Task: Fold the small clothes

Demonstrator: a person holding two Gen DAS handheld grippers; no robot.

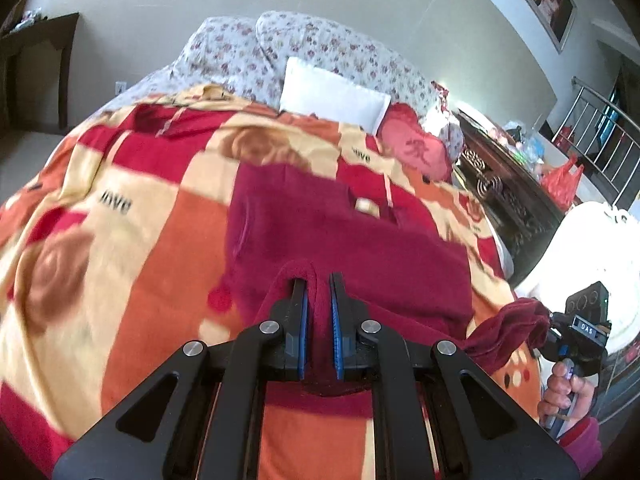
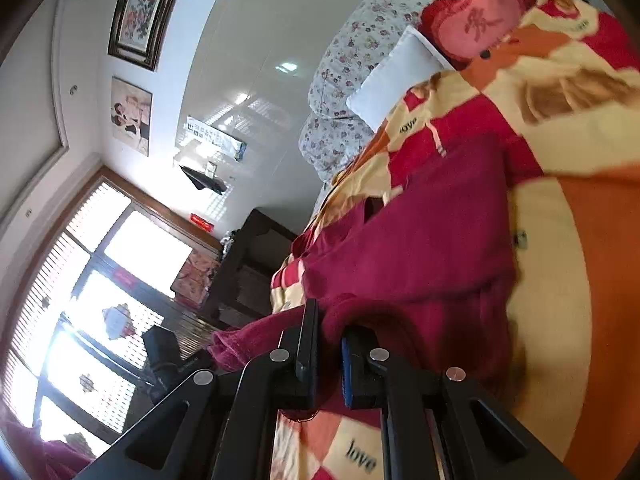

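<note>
Left gripper [image 1: 318,280] and right gripper [image 2: 330,320] both pinching near hem of maroon garment [image 1: 340,232]; first fold starting, rest lying flat ahead on blanket [image 1: 120,200], unfolded.

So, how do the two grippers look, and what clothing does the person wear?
Each gripper, the left gripper and the right gripper, has black angular linkage arms with round silver pivot bolts and black fingers lined with blue pads. Seen from the left wrist, the right unit carries a small label reading "DAS". The sleeve is magenta pink.
</note>
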